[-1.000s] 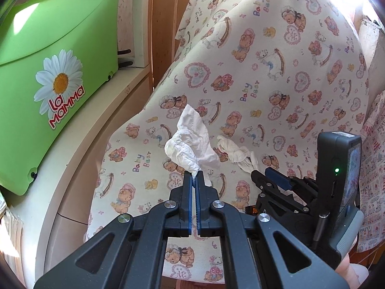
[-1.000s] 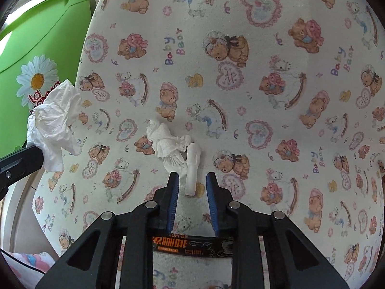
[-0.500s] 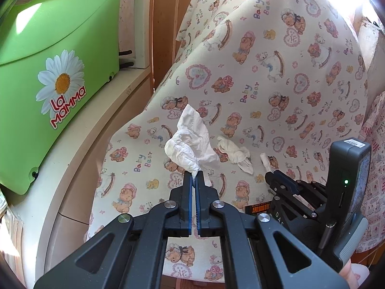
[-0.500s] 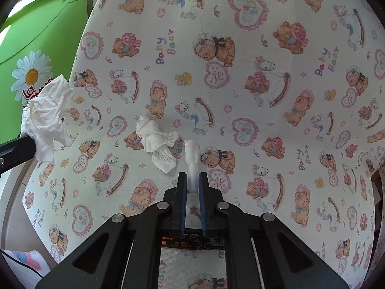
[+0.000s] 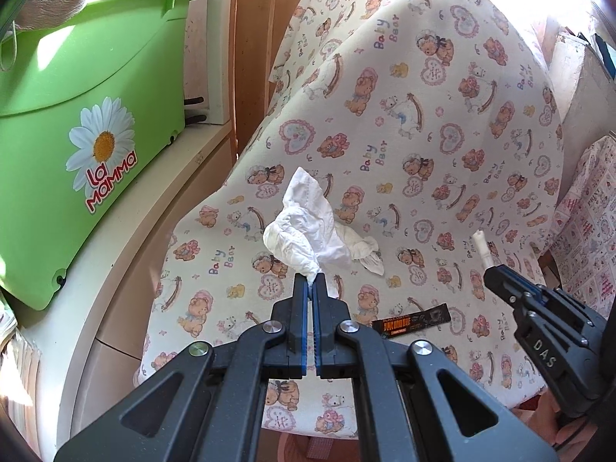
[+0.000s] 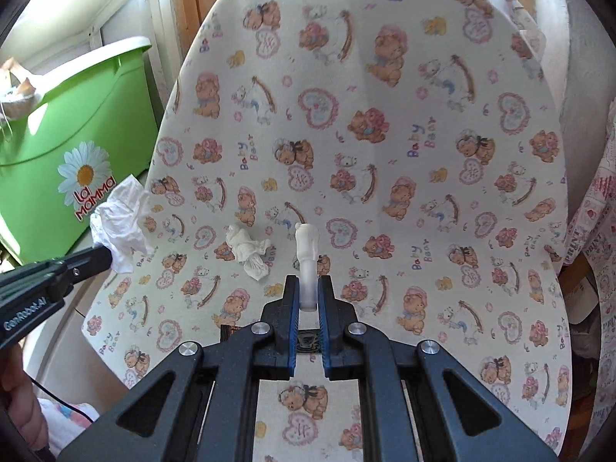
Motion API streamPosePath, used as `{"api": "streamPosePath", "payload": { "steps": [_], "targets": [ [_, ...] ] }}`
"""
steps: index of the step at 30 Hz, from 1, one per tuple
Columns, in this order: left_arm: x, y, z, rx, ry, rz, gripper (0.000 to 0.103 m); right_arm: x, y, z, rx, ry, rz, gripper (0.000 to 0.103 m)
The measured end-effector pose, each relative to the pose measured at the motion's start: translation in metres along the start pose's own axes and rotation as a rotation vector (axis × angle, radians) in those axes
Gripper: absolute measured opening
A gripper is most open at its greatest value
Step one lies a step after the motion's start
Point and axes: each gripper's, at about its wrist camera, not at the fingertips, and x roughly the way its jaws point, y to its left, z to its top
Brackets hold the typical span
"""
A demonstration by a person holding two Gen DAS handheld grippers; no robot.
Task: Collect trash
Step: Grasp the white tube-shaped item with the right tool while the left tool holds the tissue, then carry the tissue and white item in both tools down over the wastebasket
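My left gripper point(image 5: 311, 283) is shut on a crumpled white tissue point(image 5: 304, 227) and holds it above the bear-print cloth point(image 5: 442, 146); it also shows in the right wrist view point(image 6: 121, 227). My right gripper point(image 6: 308, 288) is shut on a small white plastic tube point(image 6: 307, 258), lifted off the cloth; the tube shows in the left wrist view point(image 5: 483, 248). A second crumpled tissue point(image 6: 248, 250) lies on the cloth, partly hidden behind the held tissue in the left wrist view point(image 5: 365, 252). A black coffee sachet point(image 5: 410, 319) lies near the cloth's front.
A green "La Mamma" bin point(image 5: 77, 123) stands on a white counter point(image 5: 127, 231) to the left of the cloth-covered table. A wooden panel point(image 5: 258, 38) stands behind. Another patterned cloth point(image 5: 585, 223) hangs at the right.
My right gripper closed on the white tube and lifted it off the cloth, pulling back. My left gripper kept hold of the tissue and rose slightly.
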Motion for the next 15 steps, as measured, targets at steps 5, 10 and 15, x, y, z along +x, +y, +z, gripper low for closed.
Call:
{"api": "streamPosePath", "payload": {
  "steps": [5, 10, 15],
  "targets": [
    [-0.018, -0.005, -0.018, -0.002, -0.023, -0.018, 0.002, -0.031, -0.008, -0.004, 0.032, -0.022, 0.025, 0.01],
    [-0.035, -0.011, -0.037, 0.008, -0.061, -0.033, 0.002, -0.055, -0.007, -0.024, 0.051, -0.011, 0.055, 0.01],
    [-0.048, -0.023, -0.055, 0.05, -0.096, -0.029, 0.002, -0.08, 0.0, -0.049, 0.027, -0.013, 0.065, 0.01]
  ]
}}
